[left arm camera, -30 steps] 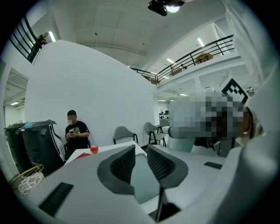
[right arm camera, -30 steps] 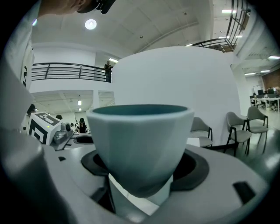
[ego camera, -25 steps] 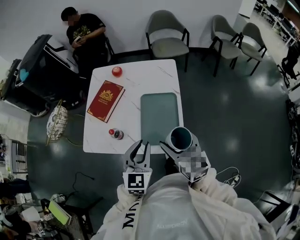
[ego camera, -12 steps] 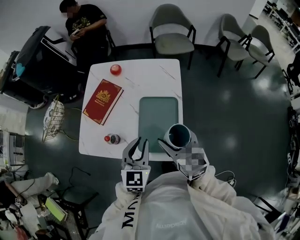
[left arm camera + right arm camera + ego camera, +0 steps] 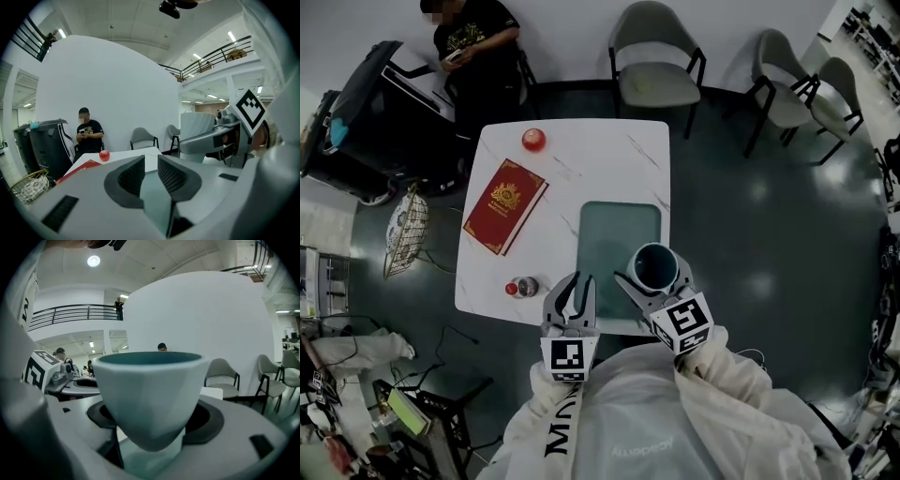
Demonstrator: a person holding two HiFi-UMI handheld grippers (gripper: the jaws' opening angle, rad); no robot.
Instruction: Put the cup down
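The cup (image 5: 656,265) is held, pinched by the right gripper (image 5: 653,281), above the tabletop's (image 5: 572,159) near edge; lowering is needed next. The left gripper (image 5: 572,298) is spread, empty.

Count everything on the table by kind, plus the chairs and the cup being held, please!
chairs: 3
book: 1
apple: 1
bottle: 1
mat: 1
cup: 1
Total: 8

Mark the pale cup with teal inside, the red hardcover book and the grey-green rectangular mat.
pale cup with teal inside (image 5: 656,267): head view, on its teal interior.
red hardcover book (image 5: 505,206): head view, centre of the cover.
grey-green rectangular mat (image 5: 617,230): head view, bare far half.
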